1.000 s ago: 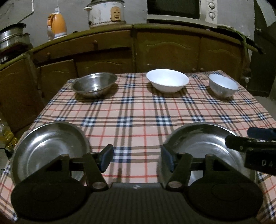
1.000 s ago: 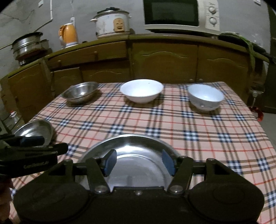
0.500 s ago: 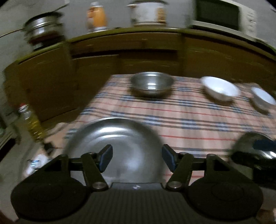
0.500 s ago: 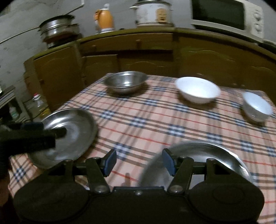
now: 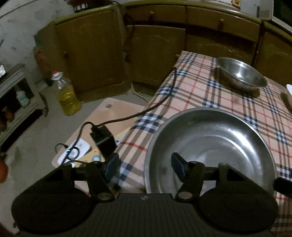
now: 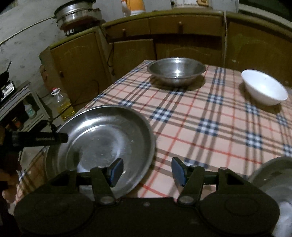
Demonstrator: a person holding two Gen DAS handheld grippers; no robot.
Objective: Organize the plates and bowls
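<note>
A steel plate [image 5: 215,144] lies at the near left corner of the checked table; it also shows in the right wrist view [image 6: 102,144]. My left gripper [image 5: 145,166] is open and empty, its jaws straddling the plate's near left rim; it shows as a dark bar [image 6: 40,139] in the right wrist view. My right gripper [image 6: 147,170] is open and empty, just above the plate's near right edge. A second steel plate [image 6: 273,175] lies at the near right. A steel bowl [image 6: 176,70] and a white bowl [image 6: 264,89] stand at the far side.
Brown cabinets [image 6: 164,45] run behind the table. Left of the table, on the floor, are an oil bottle [image 5: 66,94], a power adapter with cable [image 5: 103,138] and a board [image 5: 102,124]. A steel pot [image 6: 76,15] stands on the counter.
Both grippers have swung left. The left one now sits over the left plate's rim at the table corner; the right one has left the right plate and moved beside the left plate.
</note>
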